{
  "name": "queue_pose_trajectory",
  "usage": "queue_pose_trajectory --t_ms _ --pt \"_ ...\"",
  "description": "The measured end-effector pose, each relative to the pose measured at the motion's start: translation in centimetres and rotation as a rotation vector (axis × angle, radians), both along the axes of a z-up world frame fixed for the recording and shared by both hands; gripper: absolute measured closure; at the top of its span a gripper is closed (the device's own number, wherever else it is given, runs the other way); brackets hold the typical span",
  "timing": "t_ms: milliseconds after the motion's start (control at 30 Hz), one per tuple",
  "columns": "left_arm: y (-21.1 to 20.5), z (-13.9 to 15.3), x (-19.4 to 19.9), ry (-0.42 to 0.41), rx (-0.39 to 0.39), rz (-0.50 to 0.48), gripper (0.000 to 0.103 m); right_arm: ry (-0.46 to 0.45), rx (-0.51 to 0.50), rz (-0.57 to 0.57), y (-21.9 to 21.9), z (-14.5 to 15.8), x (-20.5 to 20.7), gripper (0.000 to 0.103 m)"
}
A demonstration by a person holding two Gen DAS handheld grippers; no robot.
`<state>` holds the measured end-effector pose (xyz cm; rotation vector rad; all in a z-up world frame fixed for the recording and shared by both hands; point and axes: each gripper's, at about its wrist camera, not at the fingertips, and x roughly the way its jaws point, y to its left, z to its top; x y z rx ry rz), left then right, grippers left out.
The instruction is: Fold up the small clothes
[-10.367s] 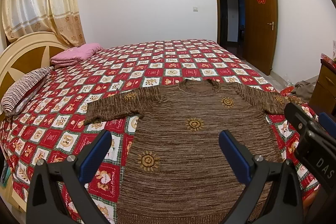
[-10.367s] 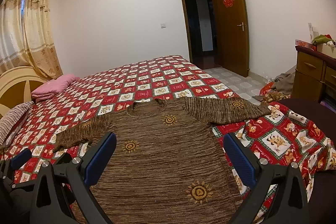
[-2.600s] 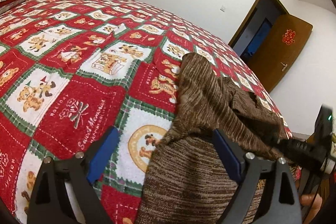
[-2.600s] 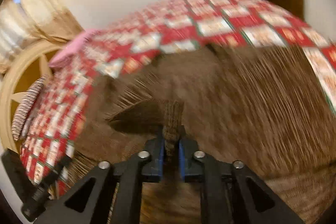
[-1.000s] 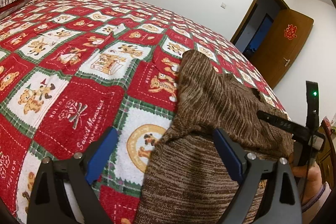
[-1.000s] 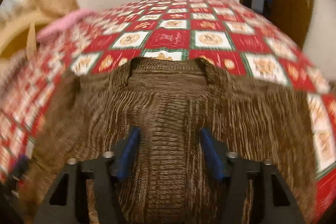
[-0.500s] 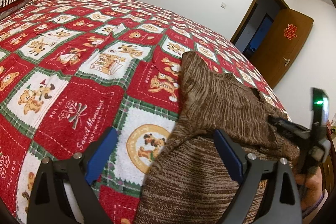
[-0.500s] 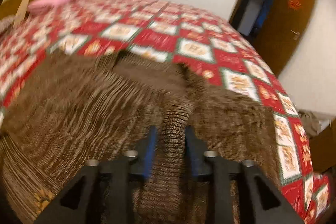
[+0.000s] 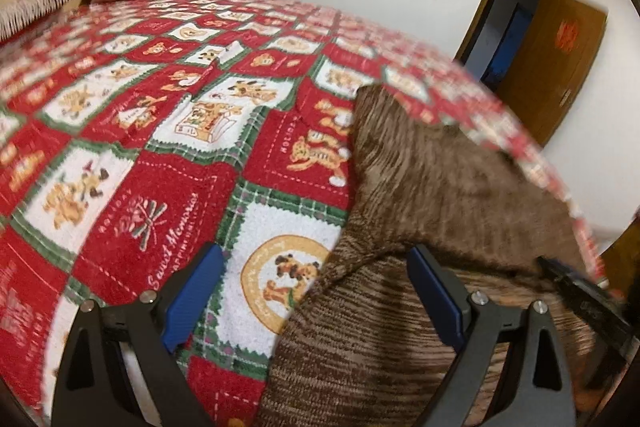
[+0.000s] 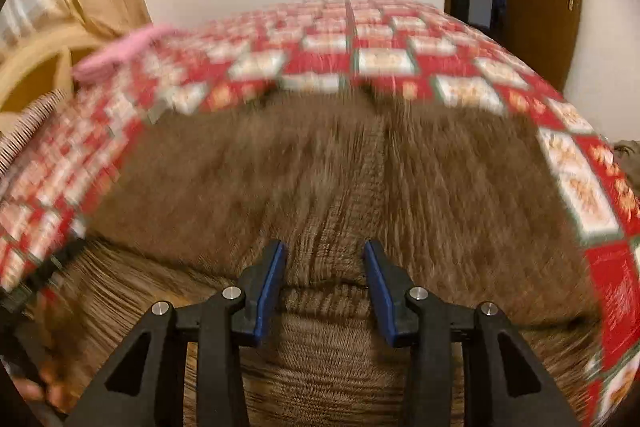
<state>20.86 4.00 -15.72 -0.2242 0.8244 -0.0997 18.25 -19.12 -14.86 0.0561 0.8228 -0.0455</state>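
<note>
Brown knit sweater (image 10: 320,179) lies on the bed (image 9: 160,107), its sleeves folded in over the body. My right hand-held gripper (image 10: 324,267) is closing with a sleeve cuff between its jaws, pads not yet pressing it. My left hand-held gripper (image 9: 316,287) hangs released over the sweater's edge, grasping nothing.

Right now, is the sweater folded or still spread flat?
Partly folded. The sweater has its sleeves laid over the body, forming a layered edge; it is not yet a compact bundle.
</note>
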Motion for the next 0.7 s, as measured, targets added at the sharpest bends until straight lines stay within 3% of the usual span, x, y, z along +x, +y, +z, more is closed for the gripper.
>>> queue_pose_trajectory --t_ms 67,133,200,267,367,533,633,700 --pt "-1.7 0.1 1.3 0.052 0.153 0.009 0.006 -0.022 0.029 0.013 -0.1 0.4 -0.4 0.060" --pt "-1.9 0.3 2.1 0.060 0.199 0.041 0.005 -0.023 0.084 -0.005 -1.0 0.2 -0.9 0.060" --pt "0.2 0.2 2.8 0.086 0.156 0.132 0.005 -0.029 0.145 -0.051 -2.6 0.2 -1.8 0.060" --pt "2.1 0.0 2.5 0.083 0.073 0.147 0.005 -0.024 0.168 -0.096 -3.8 0.2 -2.6 0.060" --pt "1.7 -0.2 1.5 0.065 0.154 0.125 0.005 -0.043 0.180 -0.109 -5.1 0.9 -3.2 0.060" --pt "2.5 -0.2 0.8 0.057 0.131 0.150 0.004 -0.104 0.160 -0.096 -5.4 3.4 -1.3 0.060" --pt "2.2 -0.2 0.8 0.067 0.154 0.143 0.001 -0.078 0.121 -0.031 -3.9 3.0 1.3 0.060" --pt "2.4 -0.2 0.8 0.073 0.161 0.136 0.000 -0.008 0.103 0.001 -2.8 1.3 3.0 0.060"
